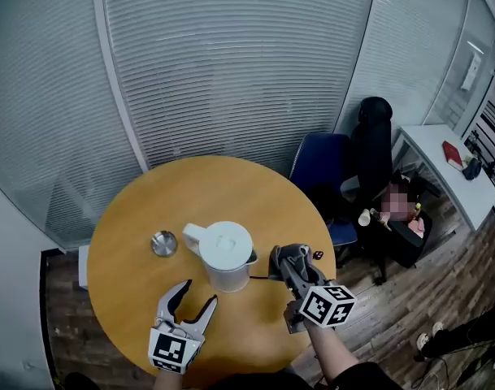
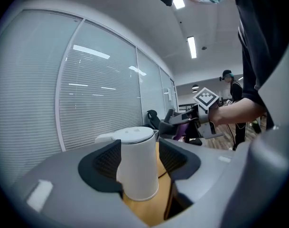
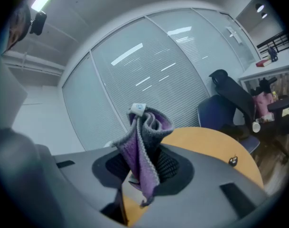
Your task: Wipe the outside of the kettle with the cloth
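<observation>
A white kettle (image 1: 225, 254) stands upright on the round wooden table (image 1: 141, 201), its handle toward the left. My left gripper (image 1: 200, 293) hovers just in front of it with the jaws open. In the left gripper view the kettle (image 2: 137, 163) shows between the dark pads (image 2: 104, 163), apart from both. My right gripper (image 1: 288, 260) is level with the kettle, to its right. It is shut on a grey and purple cloth (image 3: 143, 146), which stands bunched up out of the jaws. The cloth (image 1: 293, 256) does not touch the kettle.
A small round metal piece (image 1: 163, 243) lies left of the kettle. A black cord (image 1: 265, 277) runs from the kettle's base, near a tiny dark object (image 1: 318, 255). Beyond the table's right edge are a blue chair (image 1: 320, 162), a black chair (image 1: 374, 140) and a seated person (image 1: 401, 214).
</observation>
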`<state>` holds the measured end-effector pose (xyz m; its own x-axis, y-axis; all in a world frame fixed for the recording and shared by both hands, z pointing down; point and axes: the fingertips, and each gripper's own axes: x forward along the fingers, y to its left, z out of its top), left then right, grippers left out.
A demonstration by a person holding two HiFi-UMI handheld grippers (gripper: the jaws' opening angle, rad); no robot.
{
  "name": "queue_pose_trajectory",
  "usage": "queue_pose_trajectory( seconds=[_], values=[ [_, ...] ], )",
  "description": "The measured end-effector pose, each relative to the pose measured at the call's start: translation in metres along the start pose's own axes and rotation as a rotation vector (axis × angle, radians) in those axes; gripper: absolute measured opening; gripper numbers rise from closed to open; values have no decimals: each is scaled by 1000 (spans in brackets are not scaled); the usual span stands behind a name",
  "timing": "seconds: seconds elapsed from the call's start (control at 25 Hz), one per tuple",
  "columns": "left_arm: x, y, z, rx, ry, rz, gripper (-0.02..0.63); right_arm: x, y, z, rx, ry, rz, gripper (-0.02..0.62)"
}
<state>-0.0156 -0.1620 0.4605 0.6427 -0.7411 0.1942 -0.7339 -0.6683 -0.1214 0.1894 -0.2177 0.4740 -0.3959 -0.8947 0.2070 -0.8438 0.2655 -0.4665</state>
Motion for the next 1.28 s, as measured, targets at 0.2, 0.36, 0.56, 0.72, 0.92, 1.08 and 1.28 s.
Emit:
queue_pose_trajectory(
  seconds=[0.2, 0.36, 0.56, 0.72, 0.92, 1.08, 1.28],
  values=[
    [41, -15, 15, 120, 60, 60, 239, 41, -6, 26, 9, 12, 134, 112],
    [65, -20, 14, 238, 116, 90, 249, 69, 9, 32, 19, 31, 263, 112],
    [87, -26, 10, 284, 194, 86, 264, 86, 24, 22, 33, 64, 347, 112],
    [91, -28, -1, 266, 229, 86, 268, 93, 11, -14, 93, 107, 323, 112],
    [91, -30, 1, 228, 226, 104, 268, 111, -24, -76, 120, 217, 247, 112],
    [92, -31, 1, 210, 219, 111, 268, 124, -50, -123, 87, 332, 183, 112],
    [94, -30, 4, 150, 199, 122, 269, 131, -64, -157, 53, 431, 167, 110]
  ],
)
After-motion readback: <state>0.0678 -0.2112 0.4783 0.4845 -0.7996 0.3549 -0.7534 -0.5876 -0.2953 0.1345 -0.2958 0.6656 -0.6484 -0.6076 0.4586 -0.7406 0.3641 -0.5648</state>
